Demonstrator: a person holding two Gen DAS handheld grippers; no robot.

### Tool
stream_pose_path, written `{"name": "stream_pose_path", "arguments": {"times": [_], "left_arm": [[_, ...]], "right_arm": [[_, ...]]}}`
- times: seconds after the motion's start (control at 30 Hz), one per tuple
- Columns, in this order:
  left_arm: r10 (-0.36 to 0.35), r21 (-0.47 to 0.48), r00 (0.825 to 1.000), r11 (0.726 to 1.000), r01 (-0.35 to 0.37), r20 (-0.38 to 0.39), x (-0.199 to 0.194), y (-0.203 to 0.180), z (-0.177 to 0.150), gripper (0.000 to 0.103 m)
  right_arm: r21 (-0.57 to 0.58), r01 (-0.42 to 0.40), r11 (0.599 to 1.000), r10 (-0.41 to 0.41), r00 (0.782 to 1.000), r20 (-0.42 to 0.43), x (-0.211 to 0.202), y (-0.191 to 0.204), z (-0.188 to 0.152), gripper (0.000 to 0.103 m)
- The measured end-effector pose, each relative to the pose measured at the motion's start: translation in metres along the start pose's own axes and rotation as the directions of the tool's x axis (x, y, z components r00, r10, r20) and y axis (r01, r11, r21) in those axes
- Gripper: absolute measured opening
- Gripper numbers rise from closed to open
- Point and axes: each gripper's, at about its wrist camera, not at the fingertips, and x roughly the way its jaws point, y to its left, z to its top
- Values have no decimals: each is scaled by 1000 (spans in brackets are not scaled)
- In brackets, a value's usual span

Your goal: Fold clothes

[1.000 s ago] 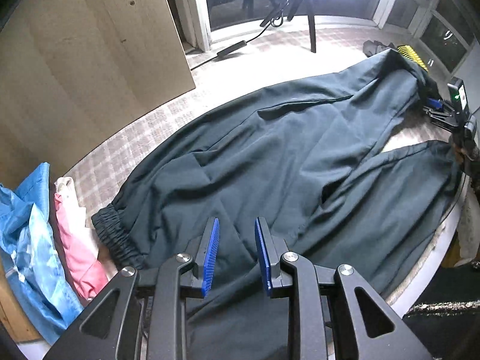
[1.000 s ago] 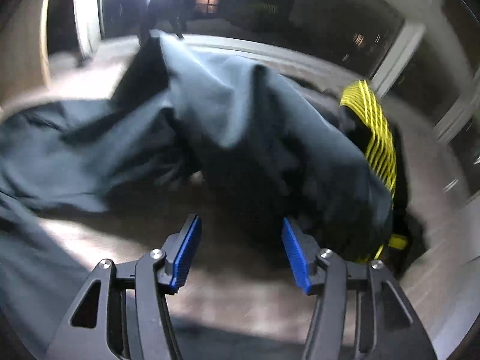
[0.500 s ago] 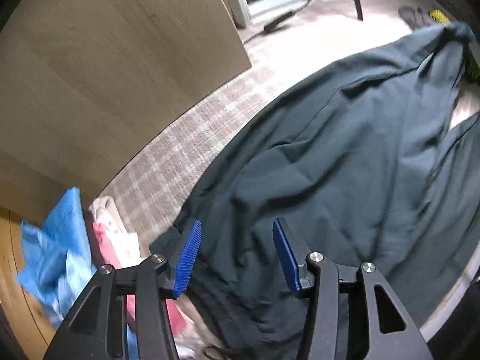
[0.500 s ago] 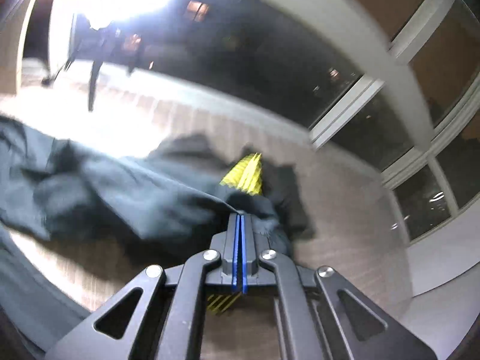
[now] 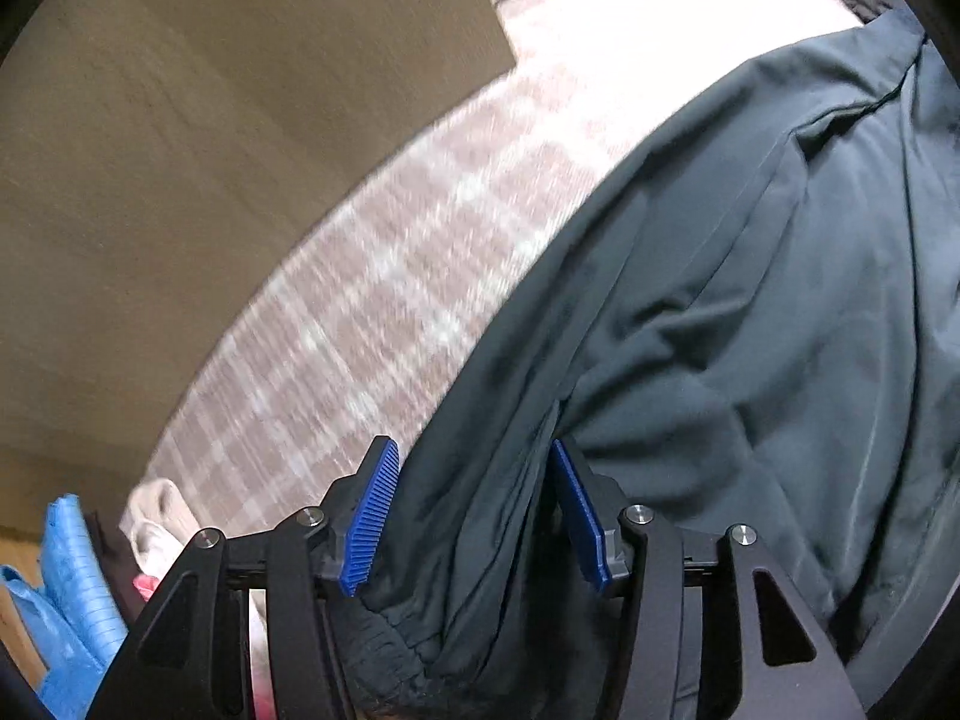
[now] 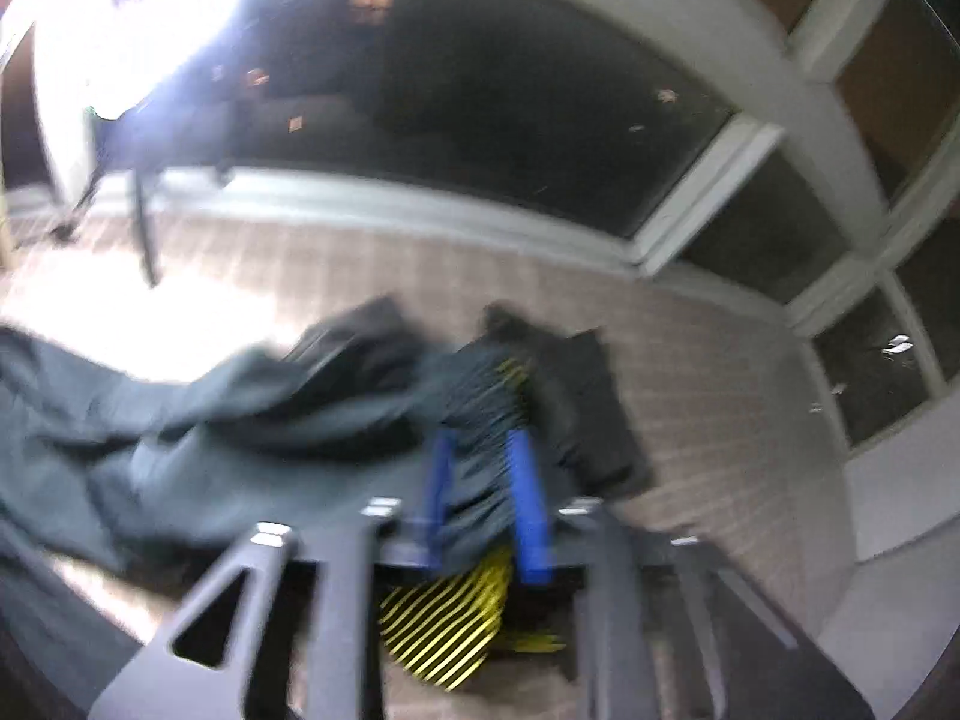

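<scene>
Dark teal trousers [image 5: 750, 330] lie spread on a plaid-covered surface [image 5: 390, 312]. My left gripper [image 5: 471, 450] hangs close over their elastic end [image 5: 384, 642]. Its jaws are opening, and a fold of the fabric lies between the blue pads without being pressed. The right wrist view is blurred. There my right gripper [image 6: 480, 441] has a bunched trouser cuff filling the narrow gap between its pads and lifted off the surface. Its jaws are opening. The rest of the trousers [image 6: 210, 420] trails off to the left.
A wooden board [image 5: 210, 150] stands along the far left. Blue [image 5: 66, 570], white and pink clothes [image 5: 159, 528] are piled at the lower left. A black and yellow striped garment [image 6: 444, 630] and a dark one [image 6: 588, 408] lie under my right gripper. Dark windows [image 6: 480, 90] are behind.
My left gripper sank toward the trousers' elastic end and its jaws widened. My right gripper closed on the cuff, rose with it, and its pads now stand slightly apart.
</scene>
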Motion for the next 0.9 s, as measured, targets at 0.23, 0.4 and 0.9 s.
{"name": "stream_pose_path", "arguments": {"times": [0.23,0.4,0.9], "left_arm": [[-141,127,978,984,122,153,-44,-69,31,50],[-184,264,971,955,139,155,-39,-127,72,50],[-268,351,959,910,219,96,-18,-161,117,38]], "right_arm": [[-40,-107,993,107,994,6,19,-19,0,50],[-150,-214,965,211,977,-36,47,-26,24,58],[-617,-343,709,271,939,-210,119,60,50,60]]}}
